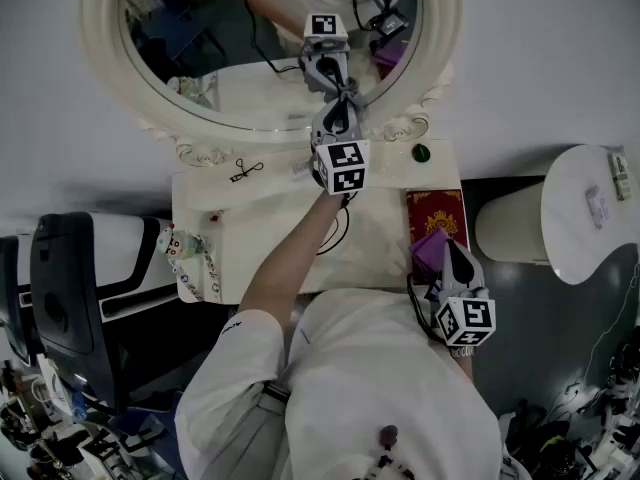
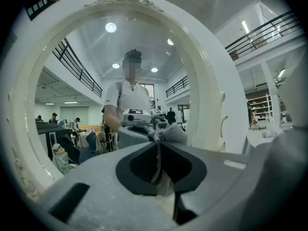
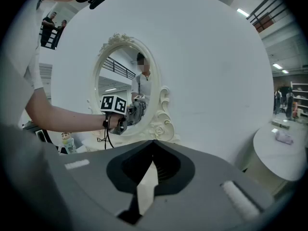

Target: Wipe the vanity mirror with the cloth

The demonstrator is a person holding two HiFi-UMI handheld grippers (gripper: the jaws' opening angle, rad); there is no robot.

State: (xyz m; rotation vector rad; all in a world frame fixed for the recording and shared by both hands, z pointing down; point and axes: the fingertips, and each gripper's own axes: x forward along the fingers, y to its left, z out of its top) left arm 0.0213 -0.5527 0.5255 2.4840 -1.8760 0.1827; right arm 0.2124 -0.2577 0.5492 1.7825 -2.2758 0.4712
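The oval vanity mirror point(image 1: 230, 28) in its cream carved frame point(image 1: 200, 148) stands at the back of the white vanity table point(image 1: 250, 238). My left gripper point(image 1: 343, 100) is shut on a grey cloth point(image 1: 347, 92) and holds it against the lower right of the glass. In the left gripper view the cloth point(image 2: 172, 134) bunches out past the closed left gripper point(image 2: 158, 142), with the mirror glass point(image 2: 86, 71) right ahead. My right gripper point(image 1: 450, 248) hovers low at the table's front right corner. Its jaws are shut with nothing between them in the right gripper view point(image 3: 153, 142), where the mirror point(image 3: 126, 76) and the left gripper point(image 3: 131, 113) show.
A red booklet point(image 1: 436, 208) with a purple object point(image 1: 430, 248) lies at the table's right edge, and a green knob point(image 1: 421, 153) sits near the mirror base. A round white side table point(image 1: 585, 218) stands to the right. A black machine point(image 1: 65, 298) is at the left.
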